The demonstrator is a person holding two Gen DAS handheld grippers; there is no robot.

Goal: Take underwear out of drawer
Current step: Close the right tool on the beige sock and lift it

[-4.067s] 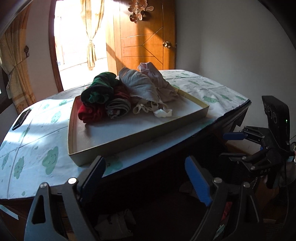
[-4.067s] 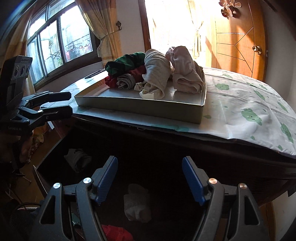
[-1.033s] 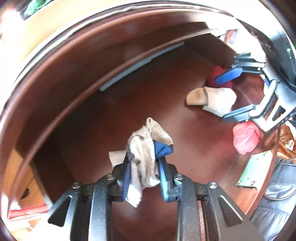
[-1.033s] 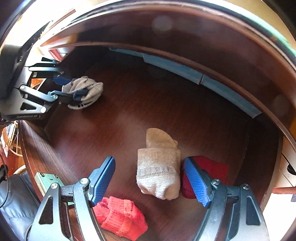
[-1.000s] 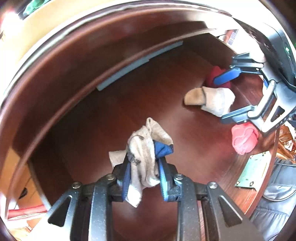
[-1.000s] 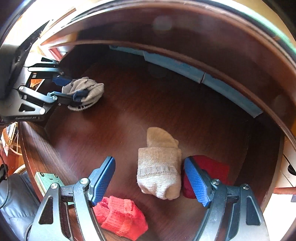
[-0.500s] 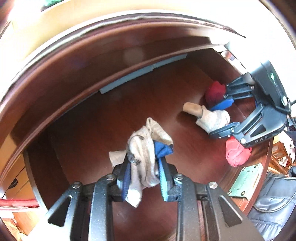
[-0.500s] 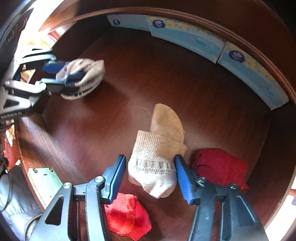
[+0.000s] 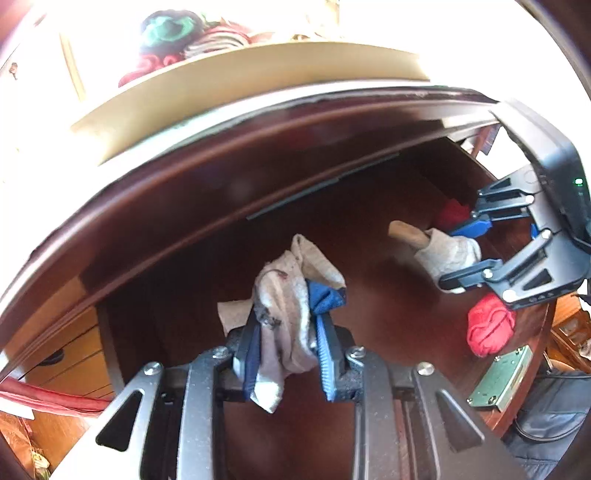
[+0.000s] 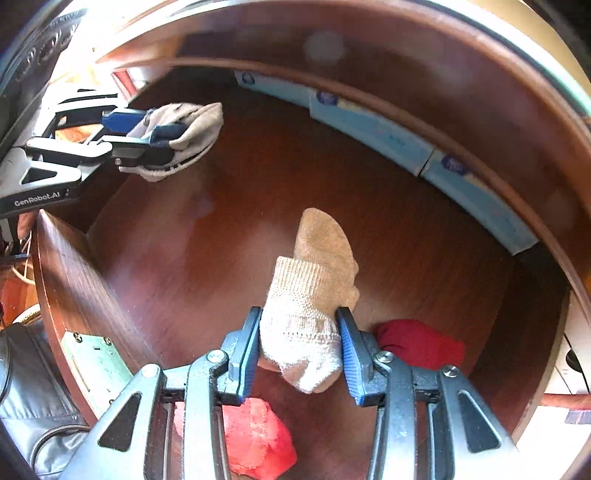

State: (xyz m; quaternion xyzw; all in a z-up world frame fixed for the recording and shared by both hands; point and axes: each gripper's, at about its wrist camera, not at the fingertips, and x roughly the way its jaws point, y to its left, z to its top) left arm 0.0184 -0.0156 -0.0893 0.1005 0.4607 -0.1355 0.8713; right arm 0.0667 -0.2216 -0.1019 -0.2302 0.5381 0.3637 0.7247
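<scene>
My left gripper (image 9: 291,332) is shut on a grey rolled garment (image 9: 288,295) and holds it above the floor of the dark wooden drawer (image 9: 369,295); it also shows in the right wrist view (image 10: 177,129). My right gripper (image 10: 299,339) is shut on a beige knitted bundle (image 10: 314,291), lifted slightly off the drawer floor (image 10: 221,240); the same bundle shows in the left wrist view (image 9: 443,251). A dark red bundle (image 10: 417,343) and a bright red bundle (image 10: 258,439) lie in the drawer by the right gripper.
A shallow beige tray (image 9: 240,81) with rolled clothes (image 9: 173,29) stands on the top above the drawer. Blue packets (image 10: 369,125) line the drawer's back wall. A metal lock plate (image 10: 96,365) sits on the drawer front.
My right gripper has closed on the beige bundle and lifted it a little. My left gripper has risen with the grey garment, and the tray on top has come into view.
</scene>
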